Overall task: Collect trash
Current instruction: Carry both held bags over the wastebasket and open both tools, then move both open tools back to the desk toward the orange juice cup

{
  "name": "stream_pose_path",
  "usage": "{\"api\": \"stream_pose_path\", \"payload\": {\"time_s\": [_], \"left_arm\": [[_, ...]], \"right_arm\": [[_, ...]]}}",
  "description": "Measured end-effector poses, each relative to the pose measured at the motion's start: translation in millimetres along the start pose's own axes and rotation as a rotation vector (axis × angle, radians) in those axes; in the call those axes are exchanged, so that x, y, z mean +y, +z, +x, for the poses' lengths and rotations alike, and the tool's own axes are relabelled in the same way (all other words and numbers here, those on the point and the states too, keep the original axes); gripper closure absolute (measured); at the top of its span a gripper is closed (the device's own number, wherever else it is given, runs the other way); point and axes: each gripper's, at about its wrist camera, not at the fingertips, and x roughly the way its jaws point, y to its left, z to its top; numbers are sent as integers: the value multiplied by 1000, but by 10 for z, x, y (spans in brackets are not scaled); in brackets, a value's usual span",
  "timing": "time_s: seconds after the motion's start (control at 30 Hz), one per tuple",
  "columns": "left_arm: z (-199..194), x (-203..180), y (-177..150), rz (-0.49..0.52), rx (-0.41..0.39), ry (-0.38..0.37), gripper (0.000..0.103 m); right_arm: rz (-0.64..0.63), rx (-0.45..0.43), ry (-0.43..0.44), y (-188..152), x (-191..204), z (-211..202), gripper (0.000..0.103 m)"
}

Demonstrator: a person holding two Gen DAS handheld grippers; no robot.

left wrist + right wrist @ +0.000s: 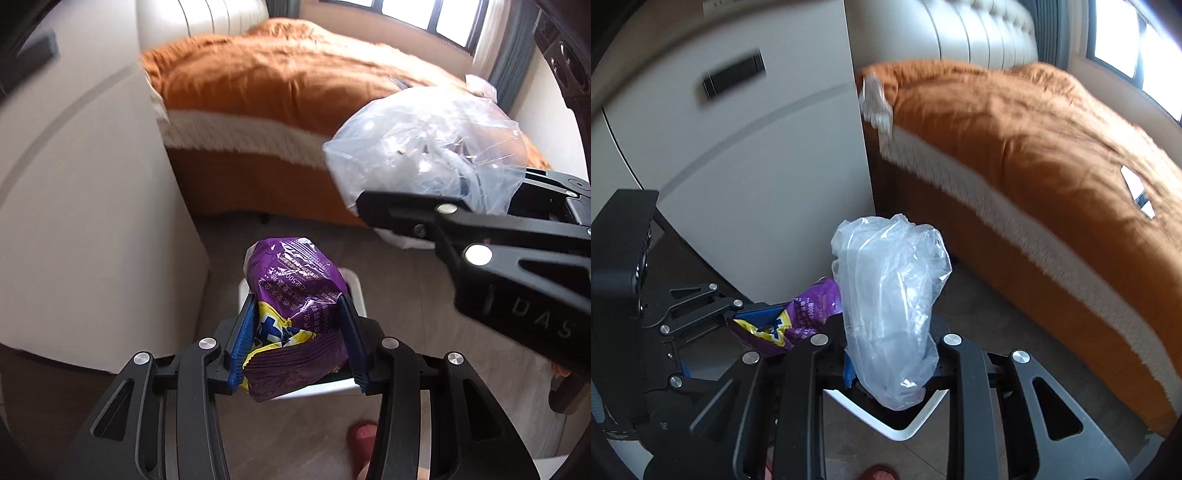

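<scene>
Close wrist views, bed (280,92) shared.

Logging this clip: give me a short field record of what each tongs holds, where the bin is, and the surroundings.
left tongs: shut on purple snack wrapper
right tongs: shut on clear plastic bag
bin: white bin on the floor, below both items
dropped yet: no, both still gripped
surroundings: bed with orange blanket, white cabinet

1. The left gripper (297,339) is built of matte black linkage arms joined by round silver screws.
2. Its fingers (244,343) are lined with ribbed blue pads.
3. The right gripper (892,363) is made of the same black arms and silver screws.
4. Pale letters "DAS" are seen on its side.
</scene>
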Motion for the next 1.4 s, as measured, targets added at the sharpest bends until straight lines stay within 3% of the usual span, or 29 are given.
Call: {"api": "stream_pose_path", "payload": {"time_s": [0.3,0.33,0.37,0.4,0.43,0.6,0.97,1.13,1.4], "left_arm": [[1173,56,-583,41,56,-1,59],[1234,70,-613,40,57,1,59],[1305,77,-648,35,56,8,48],[1391,84,-691,42,70,34,7],[1466,74,-754,67,81,52,6],[1527,26,-828,87,90,42,4],[1105,40,-531,86,49,59,4],[732,19,-354,94,22,57,4],[-259,0,26,59,-69,61,4]], "right_arm": [[-24,105,32,-783,-160,1153,77],[-27,110,33,-832,-168,1238,70],[-29,119,41,-868,-168,1307,59],[-31,125,43,-906,-178,1382,29],[-26,123,17,-931,-196,1441,5],[-38,159,-60,-994,-308,1572,4],[-43,115,-87,-754,-280,1146,4],[-20,88,-105,-501,-242,860,4],[-16,-13,-129,13,-21,-82,4]]}}
